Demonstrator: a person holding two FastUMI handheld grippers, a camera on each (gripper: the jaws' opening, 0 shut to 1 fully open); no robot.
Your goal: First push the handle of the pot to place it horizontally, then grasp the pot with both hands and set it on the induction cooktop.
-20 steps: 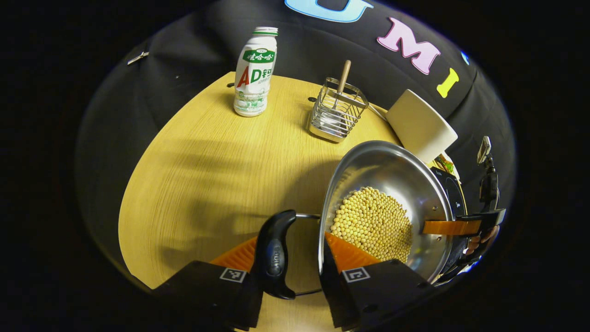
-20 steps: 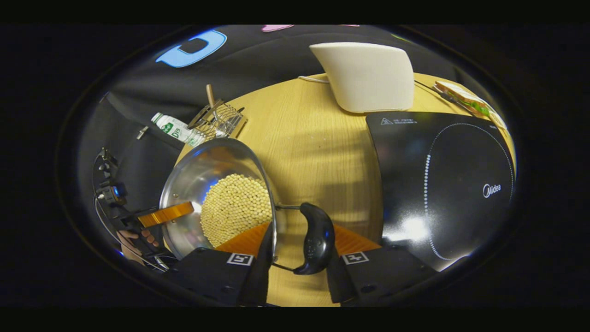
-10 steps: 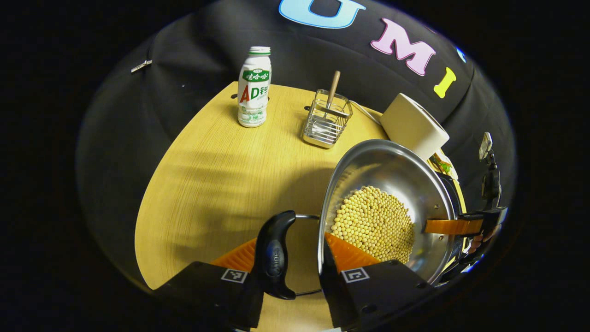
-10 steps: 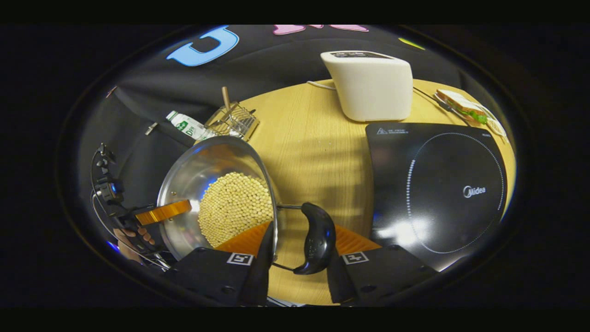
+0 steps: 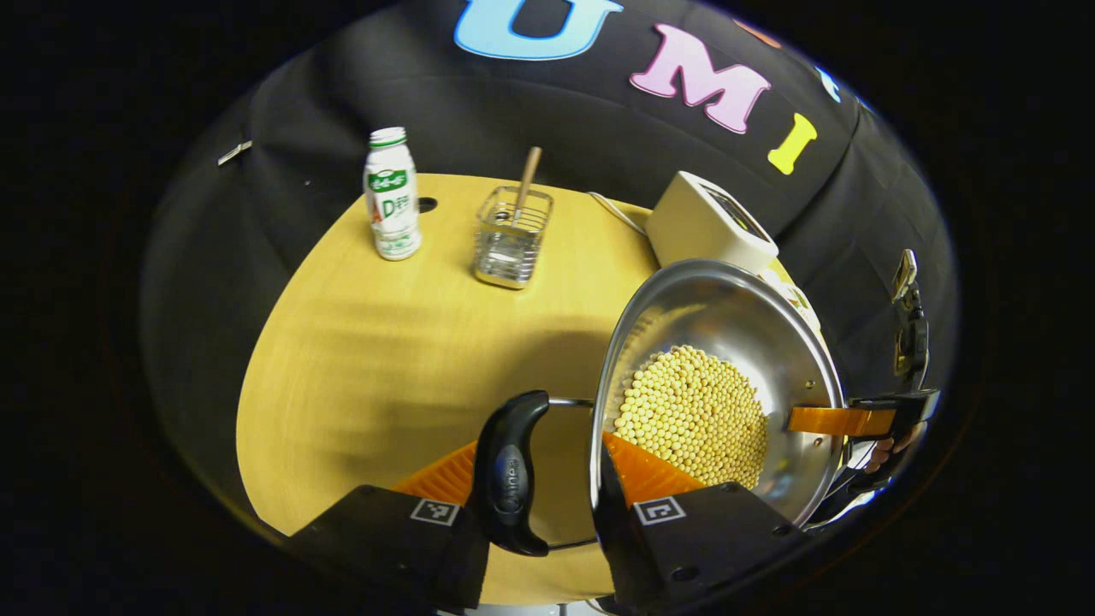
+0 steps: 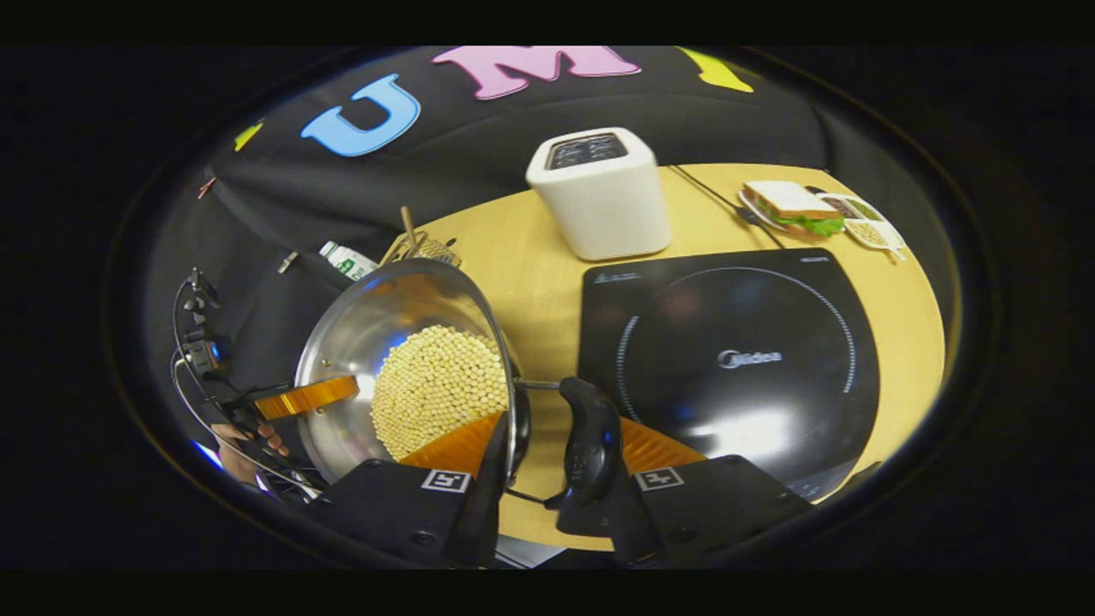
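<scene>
Two claws: each is closed on one black curved side handle of the round steel pot (image 5: 727, 359) of pale yellow beans.
Left claw (image 5: 541, 505): lower centre of the left gripper view, pinching the black handle (image 5: 511, 472).
Right claw (image 6: 552, 479): lower centre of the right gripper view, pinching the opposite handle (image 6: 590, 441).
Pot: held up over the yellow wooden table (image 5: 385, 359), left of the black induction cooktop (image 6: 736, 359) in the right gripper view.
Change from earlier: the cooktop now sits nearer frame centre, its ring fully visible; the white bottle (image 5: 392, 195), wire basket (image 5: 511, 235) and white toaster (image 6: 601, 195) look smaller and farther up.
Upper right: sandwich plate (image 6: 791, 210) behind the cooktop.
</scene>
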